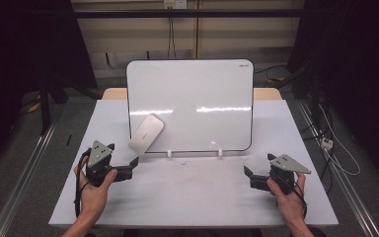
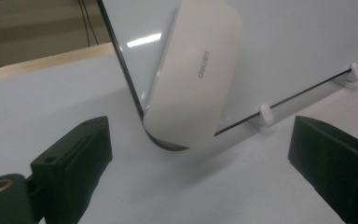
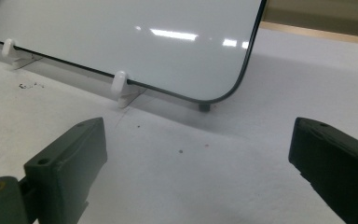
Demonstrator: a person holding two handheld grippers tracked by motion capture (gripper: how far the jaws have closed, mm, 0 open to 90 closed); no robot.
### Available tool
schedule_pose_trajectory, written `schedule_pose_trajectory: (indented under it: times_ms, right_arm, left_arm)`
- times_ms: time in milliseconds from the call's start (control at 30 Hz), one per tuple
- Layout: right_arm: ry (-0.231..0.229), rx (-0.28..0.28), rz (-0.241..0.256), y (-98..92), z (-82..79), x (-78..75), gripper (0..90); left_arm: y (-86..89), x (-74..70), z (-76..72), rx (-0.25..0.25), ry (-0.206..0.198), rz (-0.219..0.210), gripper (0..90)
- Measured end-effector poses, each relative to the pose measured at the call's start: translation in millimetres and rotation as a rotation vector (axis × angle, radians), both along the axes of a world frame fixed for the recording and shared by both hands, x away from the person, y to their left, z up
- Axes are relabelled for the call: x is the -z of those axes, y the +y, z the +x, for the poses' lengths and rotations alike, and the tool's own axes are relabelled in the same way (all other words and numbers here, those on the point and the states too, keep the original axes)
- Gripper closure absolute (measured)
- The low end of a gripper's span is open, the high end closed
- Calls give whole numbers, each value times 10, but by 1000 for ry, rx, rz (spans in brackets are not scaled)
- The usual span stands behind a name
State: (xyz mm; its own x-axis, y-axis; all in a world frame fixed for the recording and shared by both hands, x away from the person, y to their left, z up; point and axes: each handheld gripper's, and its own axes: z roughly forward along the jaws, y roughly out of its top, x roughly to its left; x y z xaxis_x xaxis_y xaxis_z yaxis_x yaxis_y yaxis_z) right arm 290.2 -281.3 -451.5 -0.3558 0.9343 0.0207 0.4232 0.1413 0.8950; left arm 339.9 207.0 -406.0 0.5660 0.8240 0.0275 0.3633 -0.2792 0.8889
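Left gripper (image 1: 134, 161), jaws spread and empty, faces the white rounded-rectangular plastic eraser (image 1: 146, 132) clinging to the lower-left corner of the upright whiteboard (image 1: 197, 89). Probably light, stiff, smooth: grasp across its long edges. Right gripper (image 1: 247, 171) rests open at lower right.

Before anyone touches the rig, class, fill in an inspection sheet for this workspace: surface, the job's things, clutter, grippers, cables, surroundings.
Surface: white table, faint dark specks and smudges near the front.
Job's things: whiteboard propped upright on small white clips; white eraser stuck slantwise over its lower left corner.
Clutter: nothing seen.
Grippers: left gripper jaws open, aimed at the eraser, apart from it; right gripper jaws open, facing the board's lower right corner, holding nothing.
Cables: black cable looping from the left gripper beside the hand; loose white cable on the floor at right.
Surroundings: dark curtains on both sides, pale wall behind, metal rails on the floor.
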Motion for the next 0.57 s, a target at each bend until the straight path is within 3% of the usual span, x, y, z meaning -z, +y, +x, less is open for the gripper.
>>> schedule_pose_trajectory:
  times_ms: [167,333,433,500,567]
  right_arm:
    - [1,5,-2,-15,-14,3,47]
    - [1,10,-3,-32,-32,4,47]
    - [3,7,-2,-30,-47,0,47]
    - [2,8,-4,-28,-48,-3,47]
    - [3,7,-5,-25,-48,-3,47]
  left_arm:
    - [1,97,-105,6,18,26,60]
    - [57,185,-166,-10,50,-18,60]
    - [95,171,-197,-20,28,-7,58]
    - [110,169,-204,-32,25,-23,53]
    - [114,168,-200,-24,16,0,52]
